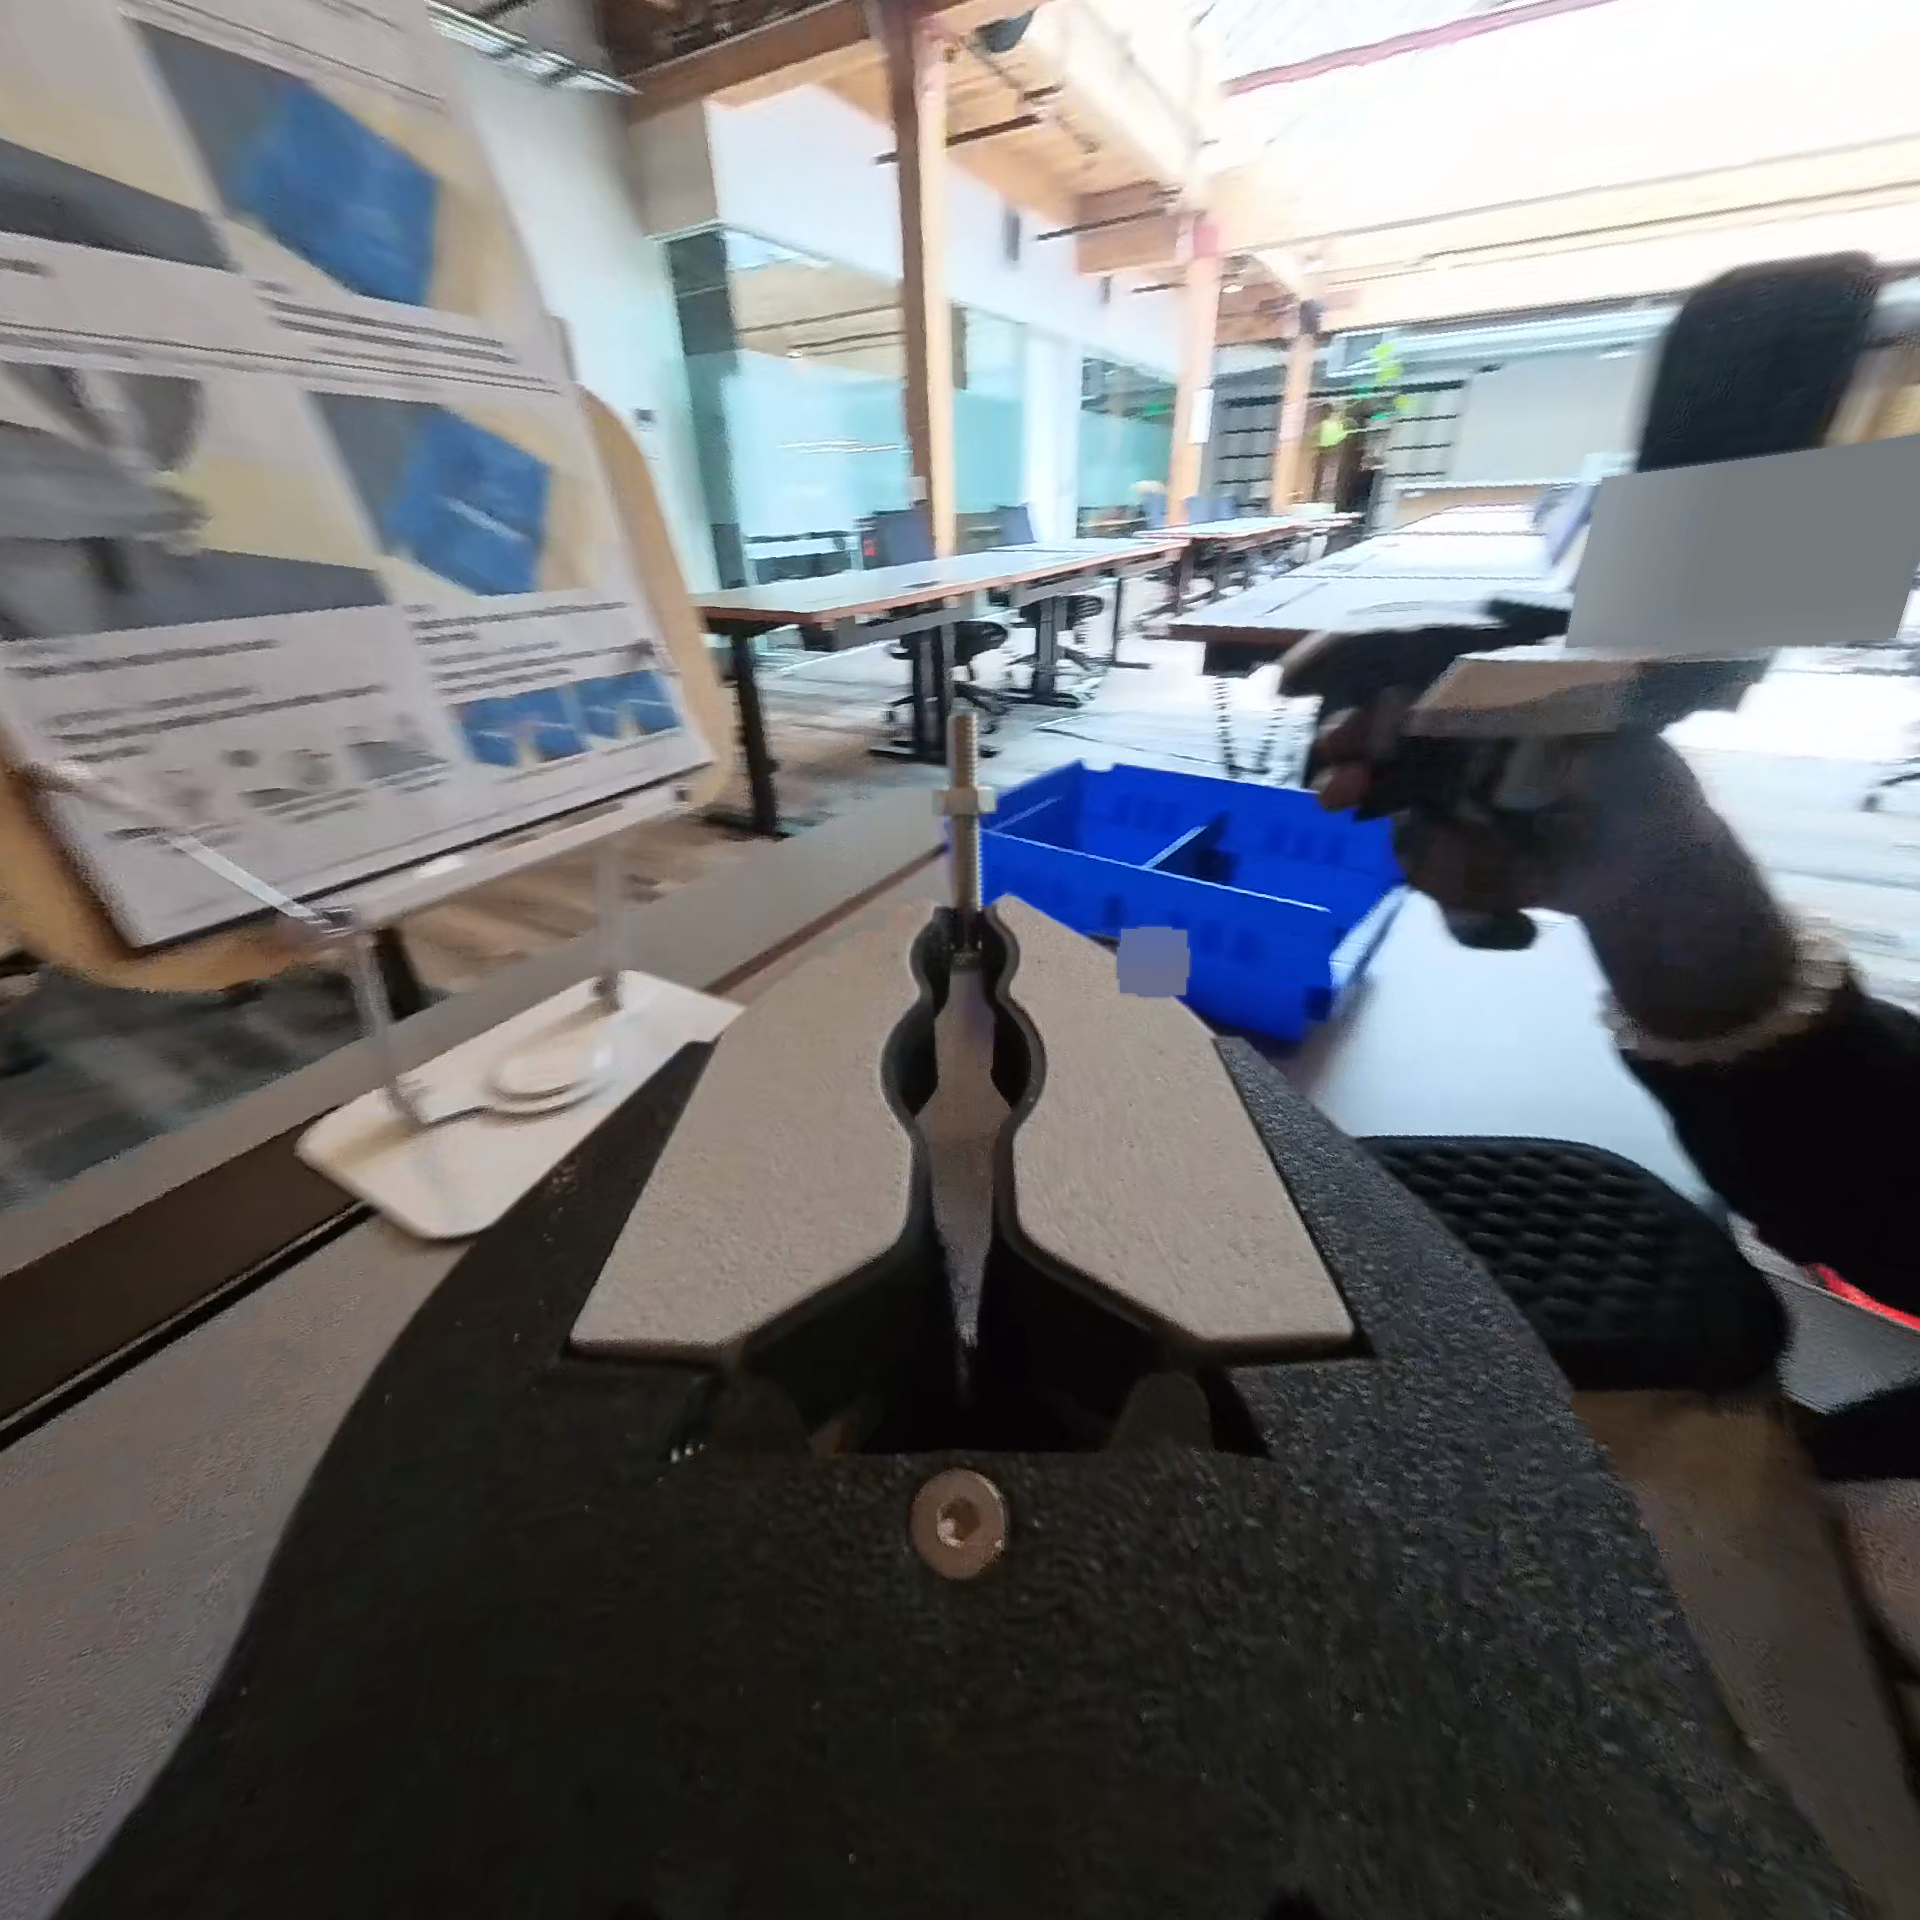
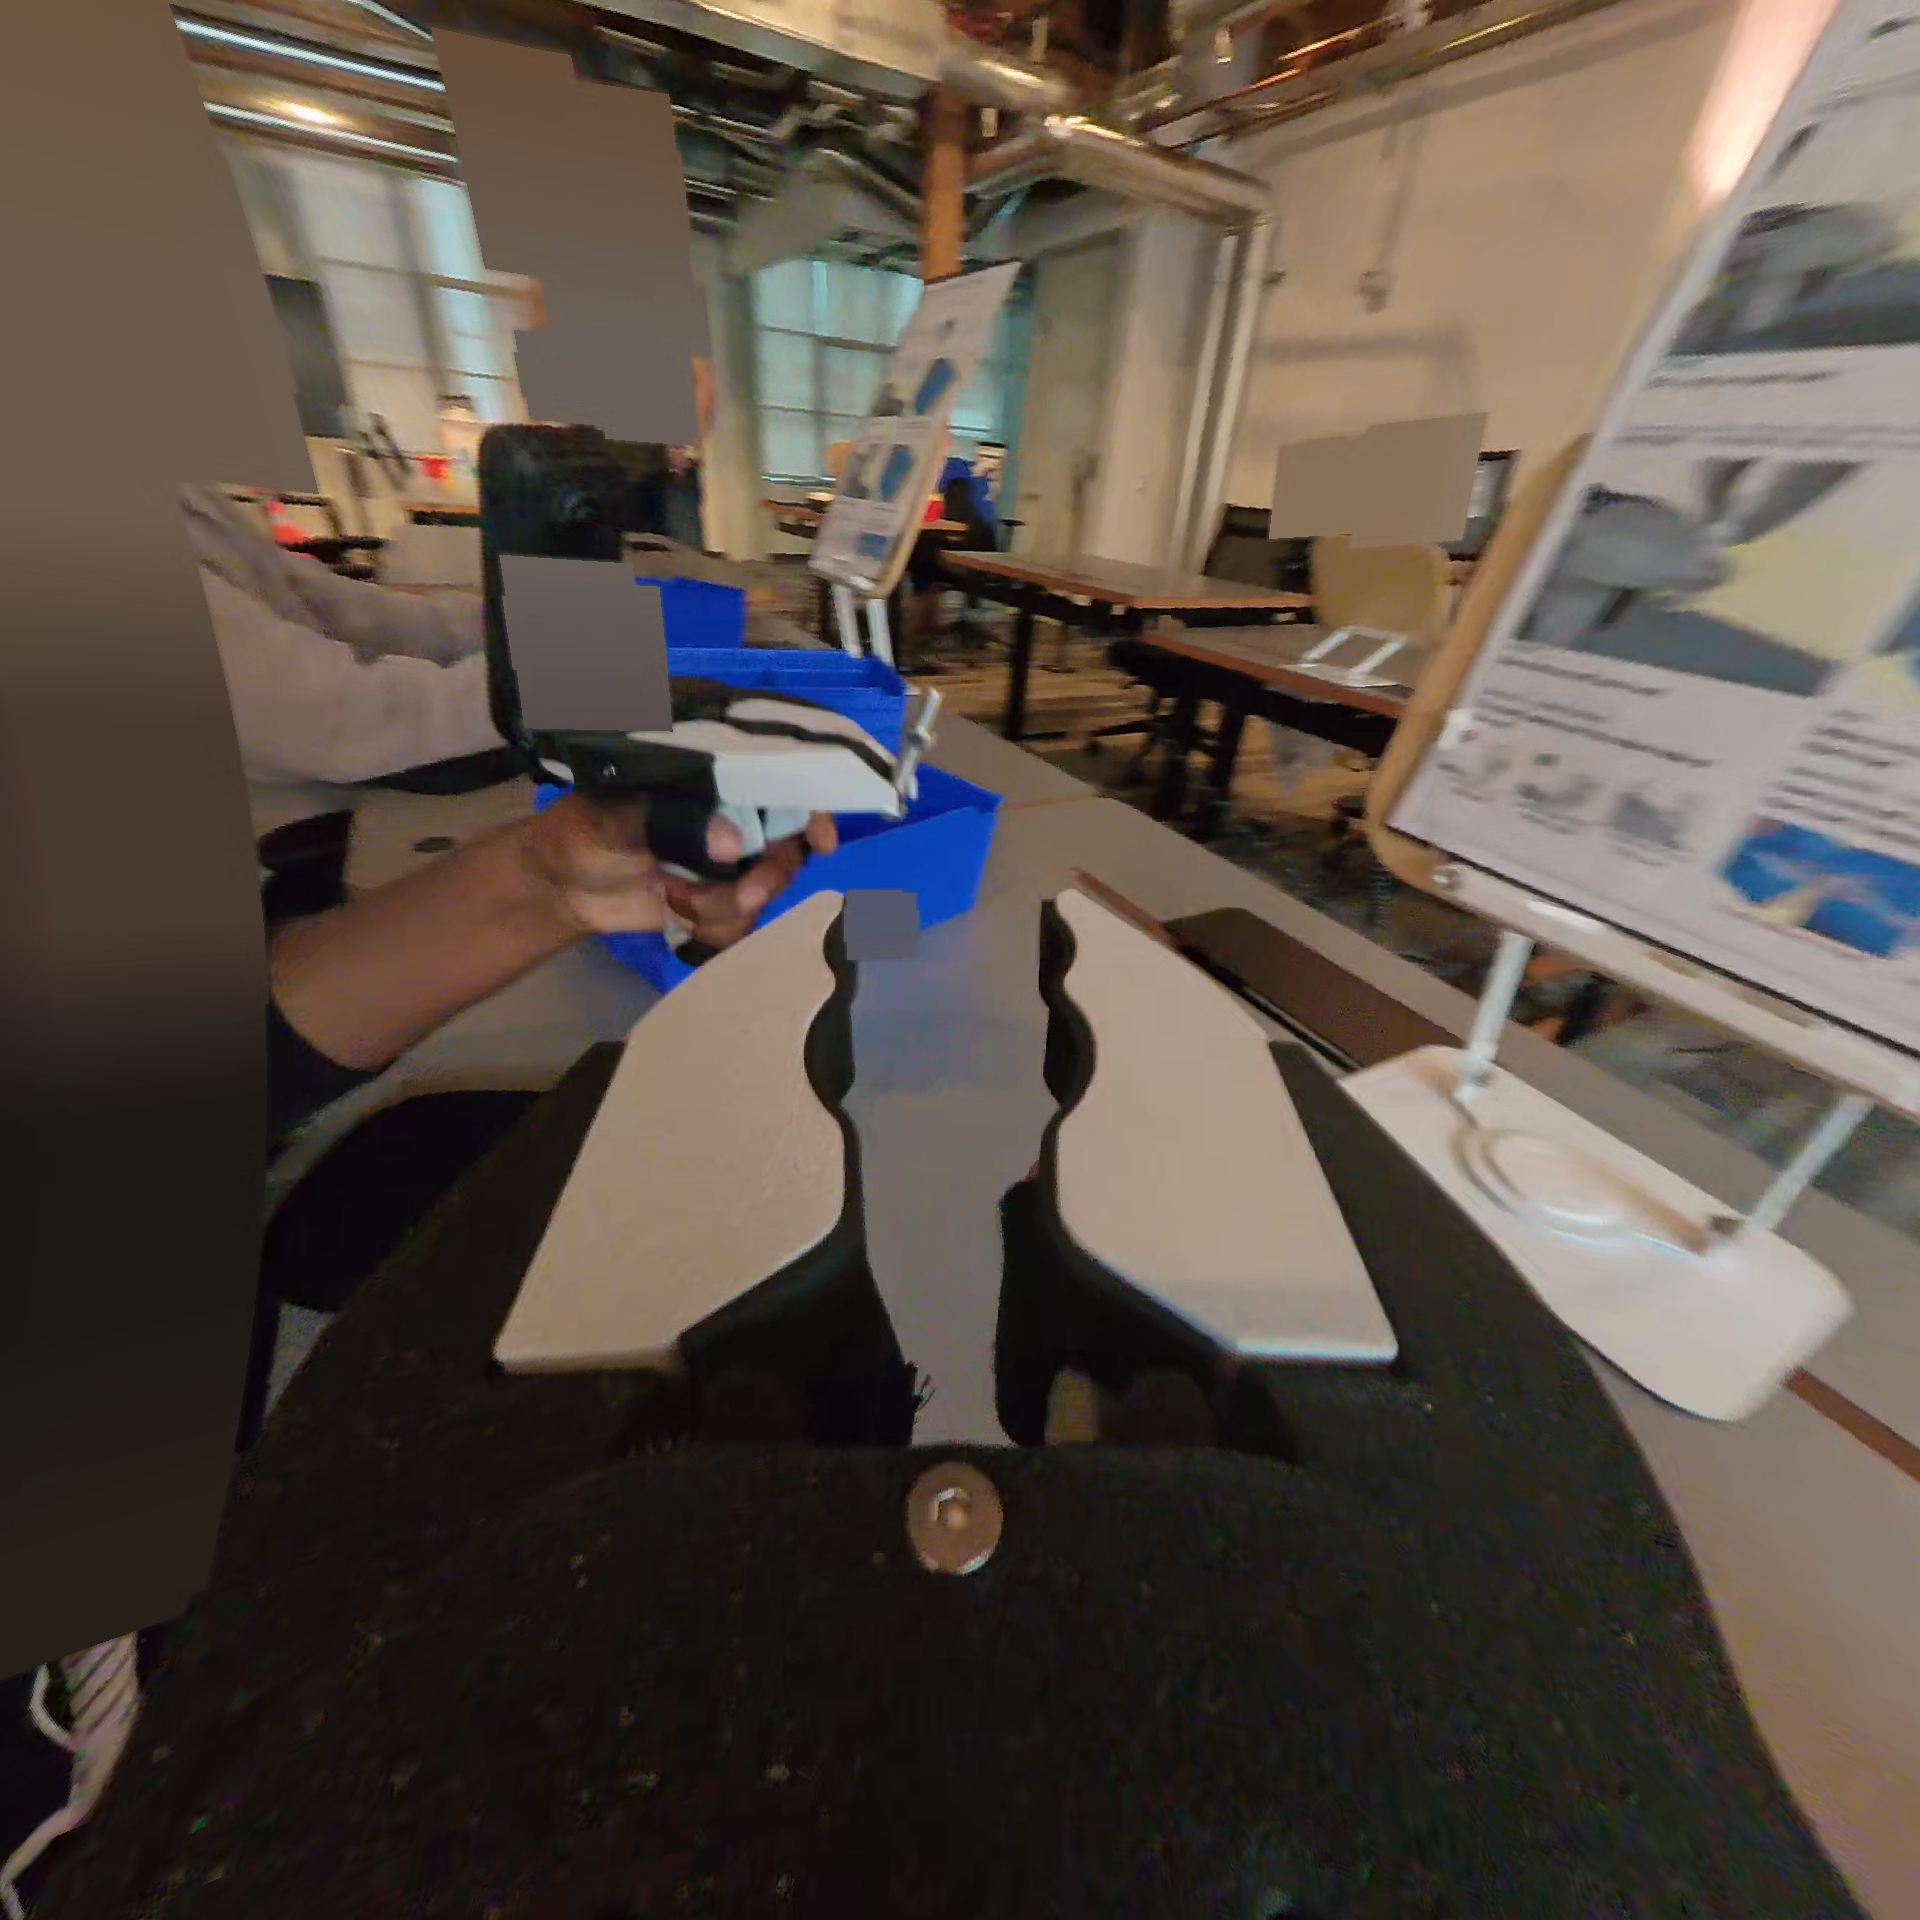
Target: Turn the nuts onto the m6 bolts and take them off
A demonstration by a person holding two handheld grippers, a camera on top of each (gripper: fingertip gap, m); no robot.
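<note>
My left gripper (image 1: 966,935) is shut on the head end of a silver bolt (image 1: 964,831) that stands upright past its fingertips. A hex nut (image 1: 964,802) sits on the thread, a little above the middle of the shaft. In the right wrist view the left gripper (image 2: 902,764) shows at upper left, held by a hand, with the bolt (image 2: 916,732) sticking up from its tips. My right gripper (image 2: 945,935) is open with nothing between its fingers, above the grey table (image 2: 1091,842). It also shows at the right of the left wrist view (image 1: 1351,717), blurred, held by a hand.
A blue divided bin (image 1: 1195,883) stands on the table behind the bolt; it also shows in the right wrist view (image 2: 914,842). A sheet of instructions on a white stand (image 1: 499,1101) is at the left, and shows at the right in the right wrist view (image 2: 1590,1226). Desks and chairs fill the room behind. The gap from one gripper's tips to the other's is roughly 12 centimeters.
</note>
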